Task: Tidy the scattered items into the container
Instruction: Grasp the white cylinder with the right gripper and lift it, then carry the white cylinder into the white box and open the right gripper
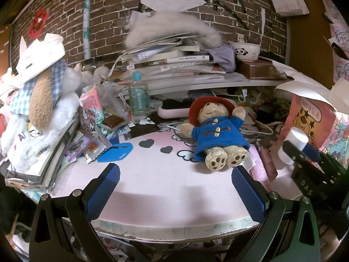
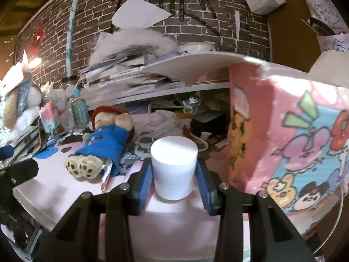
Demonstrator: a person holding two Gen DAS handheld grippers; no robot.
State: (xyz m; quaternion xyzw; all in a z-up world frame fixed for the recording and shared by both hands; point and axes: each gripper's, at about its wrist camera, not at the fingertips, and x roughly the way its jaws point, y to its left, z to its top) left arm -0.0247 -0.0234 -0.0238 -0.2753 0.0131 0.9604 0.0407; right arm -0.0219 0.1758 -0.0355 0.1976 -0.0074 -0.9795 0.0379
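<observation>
Here the right claw [image 2: 174,174] clamps a white cylinder [image 2: 173,166], seemingly upright, axis vertical.

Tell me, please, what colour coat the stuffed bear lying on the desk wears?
Blue, with toggle buttons; the stuffed bear shows best in the left wrist view.

Dark brick wall [image 1: 104,24] behind a cluttered shelf [image 1: 246,83].

bare pink mat [image 1: 152,181] is seen ahead of the left fingers [image 1: 104,187]; beyond them the way is blocked by a teddy bear [image 1: 218,135], and beside the right fingers [image 2: 142,187] by a cartoon-print box [image 2: 294,144].
</observation>
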